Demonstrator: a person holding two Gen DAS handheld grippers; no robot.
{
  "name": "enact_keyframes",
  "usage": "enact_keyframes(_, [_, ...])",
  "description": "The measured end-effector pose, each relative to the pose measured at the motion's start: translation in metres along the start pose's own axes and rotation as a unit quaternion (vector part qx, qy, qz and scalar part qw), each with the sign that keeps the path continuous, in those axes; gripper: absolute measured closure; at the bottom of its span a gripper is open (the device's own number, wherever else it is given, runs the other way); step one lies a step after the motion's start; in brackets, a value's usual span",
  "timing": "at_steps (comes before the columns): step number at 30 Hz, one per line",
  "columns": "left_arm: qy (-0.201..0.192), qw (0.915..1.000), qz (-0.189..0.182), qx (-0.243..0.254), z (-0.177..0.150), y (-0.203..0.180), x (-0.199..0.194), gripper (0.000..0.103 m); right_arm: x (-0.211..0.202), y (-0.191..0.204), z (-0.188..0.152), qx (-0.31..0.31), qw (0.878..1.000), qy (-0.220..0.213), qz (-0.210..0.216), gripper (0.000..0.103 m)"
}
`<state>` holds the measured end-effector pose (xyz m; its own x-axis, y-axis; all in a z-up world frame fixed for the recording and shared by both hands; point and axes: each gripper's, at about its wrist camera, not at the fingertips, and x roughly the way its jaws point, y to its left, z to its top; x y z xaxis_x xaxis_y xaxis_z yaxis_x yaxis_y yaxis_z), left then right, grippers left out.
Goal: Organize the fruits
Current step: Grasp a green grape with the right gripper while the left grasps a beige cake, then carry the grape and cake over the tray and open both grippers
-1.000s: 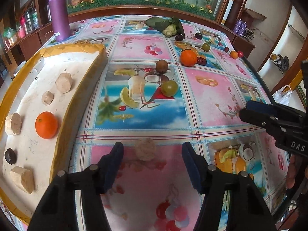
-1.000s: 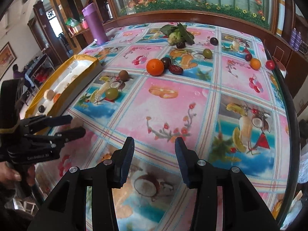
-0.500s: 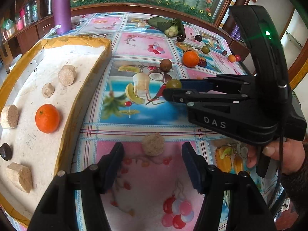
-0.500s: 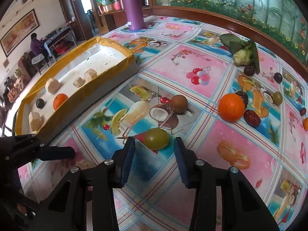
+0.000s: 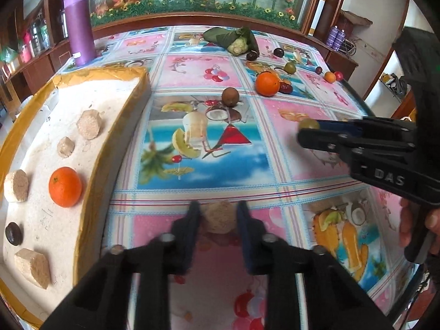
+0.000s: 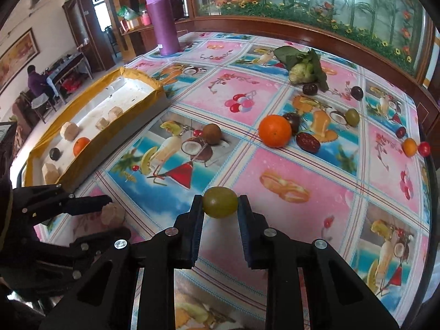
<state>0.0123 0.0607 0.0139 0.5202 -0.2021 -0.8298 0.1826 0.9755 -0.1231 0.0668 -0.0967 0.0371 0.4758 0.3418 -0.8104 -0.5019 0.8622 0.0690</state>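
My left gripper (image 5: 218, 214) is shut on a tan round piece (image 5: 218, 217) low over the tablecloth; it also shows in the right wrist view (image 6: 111, 213). My right gripper (image 6: 220, 205) is shut on a green fruit (image 6: 220, 202) held above the table; the green fruit (image 5: 308, 124) and gripper also show at the right of the left wrist view. A yellow-rimmed white tray (image 5: 90, 192) at the left holds an orange (image 5: 65, 187), a dark fruit (image 5: 13, 233) and several tan pieces.
On the table lie an orange (image 6: 275, 131), a brown fruit (image 6: 211, 134), dark fruits (image 6: 308, 141), a green fruit (image 6: 352, 117), small orange and red fruits (image 6: 409, 147) and a leafy vegetable (image 6: 304, 68). A purple flask (image 6: 162, 22) stands at the back.
My left gripper has shut on the tan piece. My right gripper has shut on the green fruit and carried it right, off the blue picture.
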Motion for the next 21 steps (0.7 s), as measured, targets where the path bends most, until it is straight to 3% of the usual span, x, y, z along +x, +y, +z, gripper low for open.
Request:
enact_keyframes(7, [-0.009,0.9997,-0.023,-0.005,-0.005,-0.004,-0.016,0.075,-0.020,0.003,-0.016,0.003,1.000,-0.006,-0.013,0.079])
enact_keyframes(21, [-0.042,0.9986,-0.030,-0.016,-0.005,0.004,-0.057,0.075,-0.047,0.010,-0.035,0.034,0.999,-0.006,-0.028,0.079])
